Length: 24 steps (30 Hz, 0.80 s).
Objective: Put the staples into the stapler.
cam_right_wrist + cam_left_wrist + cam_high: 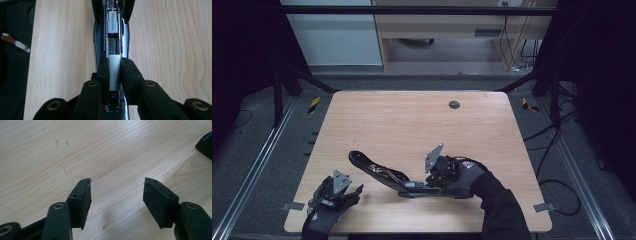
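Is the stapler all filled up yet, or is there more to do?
Not yet. Done: the black stapler lies swung open on the table. In hand: the right hand-held gripper is shut on a silver strip of staples, holding it over the stapler's open channel. The left hand-held gripper waits open above bare wood. Left, probably: let go of the strip and close the top.

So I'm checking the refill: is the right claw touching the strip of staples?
Touching. In the right gripper view the right claw has both pads pressed against the sides of the strip of staples, above the open stapler.
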Each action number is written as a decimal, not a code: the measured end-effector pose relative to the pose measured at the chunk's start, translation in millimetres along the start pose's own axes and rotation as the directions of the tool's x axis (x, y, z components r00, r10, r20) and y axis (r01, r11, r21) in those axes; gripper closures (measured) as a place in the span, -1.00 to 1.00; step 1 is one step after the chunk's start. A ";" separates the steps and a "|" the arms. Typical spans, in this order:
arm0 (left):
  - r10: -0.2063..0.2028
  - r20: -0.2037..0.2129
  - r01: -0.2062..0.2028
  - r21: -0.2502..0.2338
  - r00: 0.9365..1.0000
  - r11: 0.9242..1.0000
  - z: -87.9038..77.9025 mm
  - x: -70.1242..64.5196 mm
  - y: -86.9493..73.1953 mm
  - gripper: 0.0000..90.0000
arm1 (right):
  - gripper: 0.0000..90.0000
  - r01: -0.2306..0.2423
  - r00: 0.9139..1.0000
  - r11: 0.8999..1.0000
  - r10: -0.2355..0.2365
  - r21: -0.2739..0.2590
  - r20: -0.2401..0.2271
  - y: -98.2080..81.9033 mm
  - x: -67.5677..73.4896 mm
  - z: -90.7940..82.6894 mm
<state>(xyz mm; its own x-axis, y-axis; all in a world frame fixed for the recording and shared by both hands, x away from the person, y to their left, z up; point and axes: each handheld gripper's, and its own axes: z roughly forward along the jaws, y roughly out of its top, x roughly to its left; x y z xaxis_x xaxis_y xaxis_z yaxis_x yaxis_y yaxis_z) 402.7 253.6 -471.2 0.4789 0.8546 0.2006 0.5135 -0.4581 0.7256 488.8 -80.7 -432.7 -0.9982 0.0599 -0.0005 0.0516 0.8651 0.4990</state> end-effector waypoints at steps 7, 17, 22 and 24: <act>0.000 0.000 0.000 0.000 1.000 1.000 0.1 0.0 0.0 -0.13 | 0.72 0.004 1.000 1.000 -0.004 0.008 -0.004 0.0 -0.5 0.4; -0.001 0.000 0.001 -0.002 1.000 1.000 -0.5 0.1 0.3 -0.13 | 0.55 -0.022 1.000 0.999 0.023 -0.026 0.017 -0.5 0.2 -5.0; -0.004 -0.002 0.004 -0.007 1.000 1.000 -1.3 0.1 0.6 -0.13 | 0.51 -0.064 0.997 0.995 0.068 -0.079 0.047 -3.8 1.4 -12.2; -0.006 -0.003 0.006 -0.013 1.000 1.000 -1.6 0.0 0.7 -0.13 | 0.50 -0.077 0.994 0.992 0.084 -0.098 0.063 -5.5 3.1 -15.3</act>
<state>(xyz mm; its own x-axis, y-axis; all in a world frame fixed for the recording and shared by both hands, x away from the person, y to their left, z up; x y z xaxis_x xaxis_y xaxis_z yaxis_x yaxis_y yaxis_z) 401.9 253.6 -469.6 0.4734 0.8582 0.1984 0.5073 -0.4498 0.7351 484.9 -92.9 -422.1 -0.9865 0.1634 -0.0135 0.1254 0.8048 0.5801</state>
